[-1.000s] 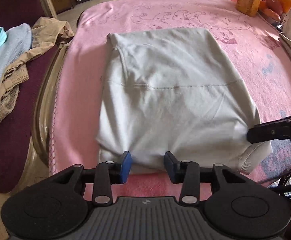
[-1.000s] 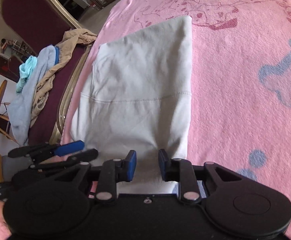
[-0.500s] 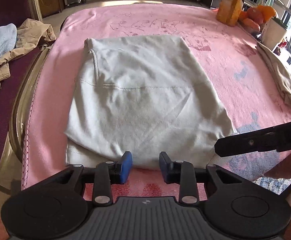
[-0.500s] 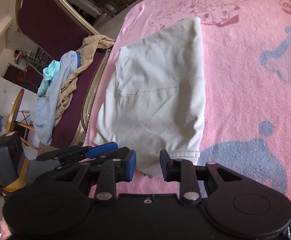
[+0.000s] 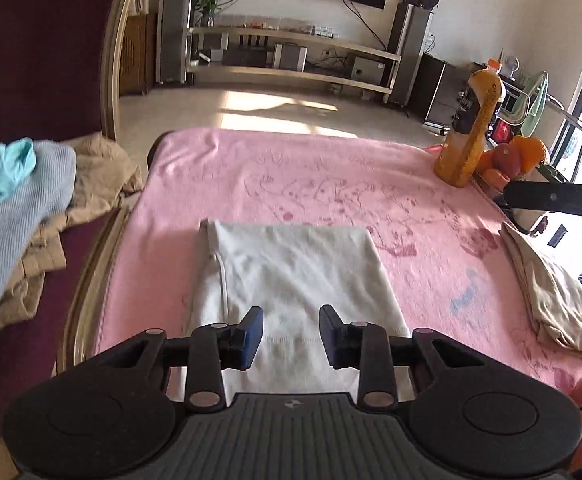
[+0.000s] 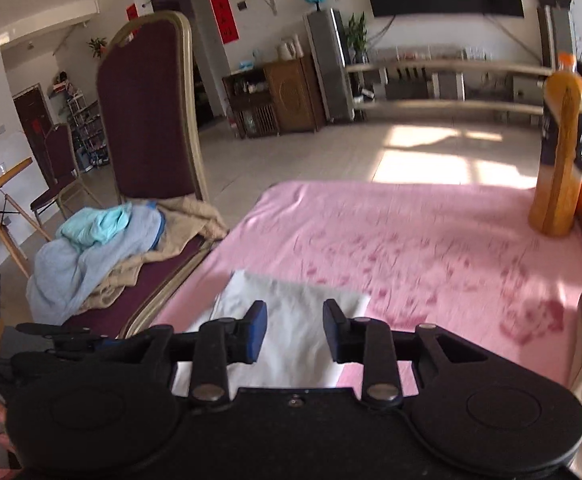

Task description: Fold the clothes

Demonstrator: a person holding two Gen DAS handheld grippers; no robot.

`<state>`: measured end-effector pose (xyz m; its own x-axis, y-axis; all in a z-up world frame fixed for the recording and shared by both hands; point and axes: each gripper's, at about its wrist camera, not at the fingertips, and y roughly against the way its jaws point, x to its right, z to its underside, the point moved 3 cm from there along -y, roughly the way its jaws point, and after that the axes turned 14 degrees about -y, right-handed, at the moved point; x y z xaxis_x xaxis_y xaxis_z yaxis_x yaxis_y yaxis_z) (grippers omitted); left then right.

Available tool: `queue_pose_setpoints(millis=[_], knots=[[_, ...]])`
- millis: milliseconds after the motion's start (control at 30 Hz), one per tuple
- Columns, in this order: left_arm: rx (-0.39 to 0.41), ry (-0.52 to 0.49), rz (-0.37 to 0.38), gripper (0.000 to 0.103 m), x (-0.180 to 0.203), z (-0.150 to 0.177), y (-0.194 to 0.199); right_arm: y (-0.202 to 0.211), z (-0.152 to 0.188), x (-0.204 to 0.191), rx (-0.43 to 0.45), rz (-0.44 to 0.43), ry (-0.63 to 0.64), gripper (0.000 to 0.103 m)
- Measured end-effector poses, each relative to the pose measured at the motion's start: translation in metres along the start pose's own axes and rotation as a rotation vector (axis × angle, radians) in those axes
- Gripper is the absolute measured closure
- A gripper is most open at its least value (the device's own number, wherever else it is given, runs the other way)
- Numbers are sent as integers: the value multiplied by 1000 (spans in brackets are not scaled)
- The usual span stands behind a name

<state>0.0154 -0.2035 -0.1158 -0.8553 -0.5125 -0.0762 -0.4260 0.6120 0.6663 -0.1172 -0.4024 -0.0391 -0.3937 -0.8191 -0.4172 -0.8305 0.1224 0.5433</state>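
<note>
A sunlit living room, pink blanket (image 5: 431, 216) over a table. Left gripper (image 5: 291, 336) and right gripper (image 6: 295, 332) hover spread and empty above a folded white garment (image 5: 299, 268). A low pass could snag and unfold it.

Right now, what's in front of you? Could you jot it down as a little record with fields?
Surface: pink blanket spread flat
Garment in work: pale grey garment, folded into a rectangle, lying on the blanket
Left gripper: open, holding nothing
Right gripper: open, holding nothing
Waiting pile: blue and tan clothes on the chair
Already set aside: beige garment at the right edge
Also there: orange bottle, fruit
</note>
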Motion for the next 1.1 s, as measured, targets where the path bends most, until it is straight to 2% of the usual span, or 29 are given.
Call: queue_pose_setpoints(millis=[100, 167, 233, 300, 400, 500, 567, 600, 667, 767, 833, 900, 933, 1000, 1033, 1100], knots=[[-39, -53, -59, 71, 5, -18, -28, -23, -11, 12, 11, 20, -5, 65], [-99, -66, -71, 71, 7, -20, -53, -50, -7, 25, -43, 24, -56, 65], [-161, -71, -55, 74, 7, -17, -78, -81, 4, 38, -125, 3, -129, 71], [-189, -58, 40, 91, 4, -8, -95, -108, 18, 48, -204, -47, -197, 95], [-172, 13, 155, 92, -2, -6, -110, -150, 42, 58, -340, -161, -334, 95], [-142, 32, 137, 87, -13, -12, -123, -188, 65, 67, -466, -284, -521, 95], [-191, 72, 63, 87, -29, -9, -143, -206, 75, 75, -493, -314, -607, 95], [-192, 128, 28, 84, -42, -7, -147, -212, 77, 81, -491, -324, -652, 100], [-183, 214, -60, 90, -64, -5, -147, -220, 74, 95, -437, -325, -739, 103], [-155, 303, -219, 91, -91, -6, -136, -215, 56, 121, -267, -225, -796, 100], [-138, 308, -325, 93, -99, -9, -127, -208, 42, 136, -160, -144, -818, 100], [-92, 316, -241, 93, -99, -17, -119, -197, 31, 140, -103, -103, -800, 92], [-75, 297, -200, 92, -94, -22, -119, -195, 28, 134, -104, -115, -765, 92], [-95, 259, -178, 90, -86, -26, -133, -190, 22, 123, -105, -140, -693, 90], [-105, 240, -168, 89, -82, -27, -141, -190, 20, 117, -115, -156, -663, 89], [-124, 202, -146, 86, -74, -31, -155, -203, 22, 105, -193, -217, -639, 86]])
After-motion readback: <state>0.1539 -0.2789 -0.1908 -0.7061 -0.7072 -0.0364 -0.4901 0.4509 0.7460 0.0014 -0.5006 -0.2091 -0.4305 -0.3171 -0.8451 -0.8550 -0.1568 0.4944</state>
